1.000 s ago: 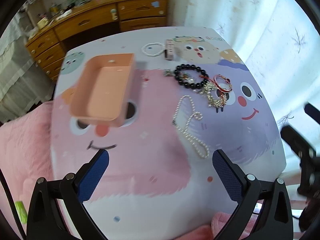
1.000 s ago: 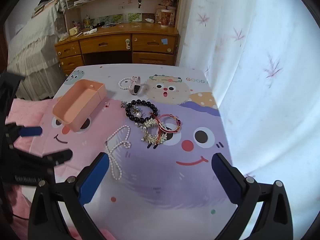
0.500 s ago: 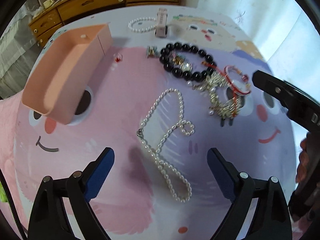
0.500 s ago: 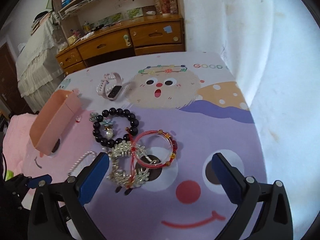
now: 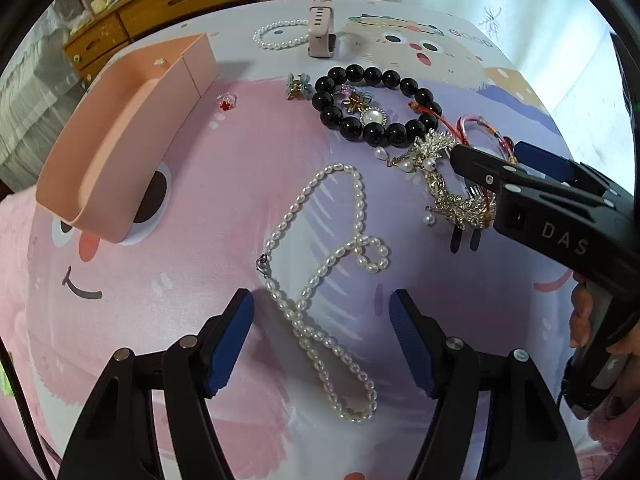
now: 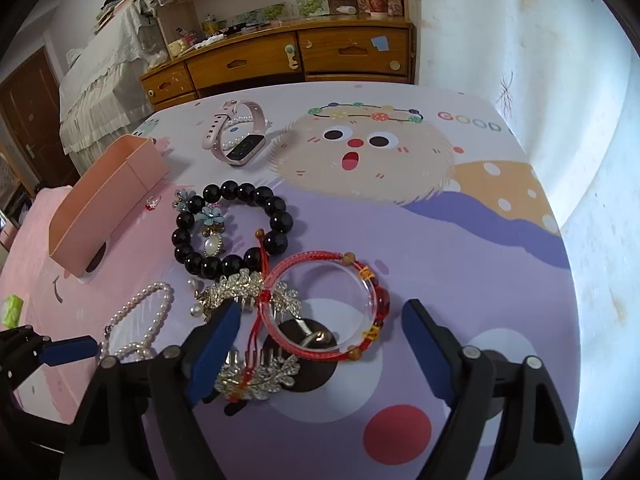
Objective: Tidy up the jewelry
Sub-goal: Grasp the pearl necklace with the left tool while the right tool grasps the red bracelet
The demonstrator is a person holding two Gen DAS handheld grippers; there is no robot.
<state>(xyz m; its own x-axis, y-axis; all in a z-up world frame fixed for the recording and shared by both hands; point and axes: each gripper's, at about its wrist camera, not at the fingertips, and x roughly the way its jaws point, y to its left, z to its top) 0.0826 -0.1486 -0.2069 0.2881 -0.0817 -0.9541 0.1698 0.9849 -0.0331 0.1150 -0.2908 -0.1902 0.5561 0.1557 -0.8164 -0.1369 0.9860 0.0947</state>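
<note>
My left gripper (image 5: 322,320) is open, low over the near end of a white pearl necklace (image 5: 328,272), which lies between its fingers. My right gripper (image 6: 320,328) is open, its fingers on either side of a red cord bangle (image 6: 324,308) that overlaps a silver leaf hair comb (image 6: 244,292). A black bead bracelet (image 6: 232,232) with a flower brooch inside lies beyond. The empty pink tray (image 5: 120,136) stands at the left. The right gripper (image 5: 500,160) also shows in the left wrist view over the silver comb (image 5: 448,184).
A pink smartwatch (image 6: 240,140) and a small pearl bracelet (image 5: 280,34) lie at the table's far side. A small red ring (image 5: 226,102) and a flower clip (image 5: 298,86) lie near the tray. A wooden dresser (image 6: 288,56) stands behind, a white curtain at the right.
Both grippers have moved forward and down towards the jewelry. The left now straddles the pearl necklace and its jaws have narrowed. The right now frames the red bangle.
</note>
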